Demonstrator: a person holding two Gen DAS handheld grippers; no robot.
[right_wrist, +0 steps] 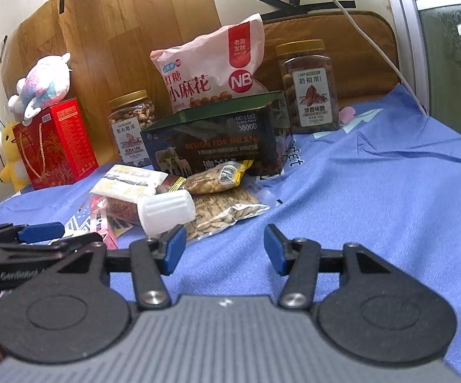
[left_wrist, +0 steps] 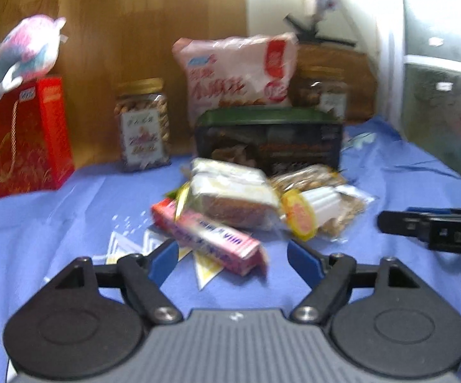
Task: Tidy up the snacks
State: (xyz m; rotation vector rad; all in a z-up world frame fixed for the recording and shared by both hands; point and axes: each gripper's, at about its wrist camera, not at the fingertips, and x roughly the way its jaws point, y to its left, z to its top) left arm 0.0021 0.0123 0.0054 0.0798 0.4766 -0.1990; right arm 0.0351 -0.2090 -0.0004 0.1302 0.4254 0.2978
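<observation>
The left gripper (left_wrist: 232, 260) is seen with its blue pads (left_wrist: 163, 263) spread wide and nothing held; a pink box (left_wrist: 209, 239) lies on the blue cloth (left_wrist: 55, 223) just ahead of it, its near end reaching between the fingertips, though contact cannot be made out through the blur. Just beyond the pink box a pile of snacks is found: a wrapped cake (left_wrist: 235, 198), a white cup (left_wrist: 313, 210) on its side to the right of that, and a seed bag (left_wrist: 342, 214) under the cup. The right gripper (right_wrist: 225, 249) is likewise held open and empty above bare cloth, with the white cup lying just ahead of its left pad (right_wrist: 173, 249) and the seed bag beneath and beyond it; a peanut bag (right_wrist: 217, 180) is seen farther ahead. Behind the pile a dark tin (right_wrist: 214, 146) is stood, with a pink bag (right_wrist: 211, 70) leaning behind it, a nut jar (right_wrist: 131, 124) to its left and a second jar (right_wrist: 308, 86) to its right. Far to the left of both grippers a red gift box (right_wrist: 55, 140) is set, topped by a plush toy (right_wrist: 43, 86). The left gripper is shown at the left edge of the right wrist view, near the pink box.
</observation>
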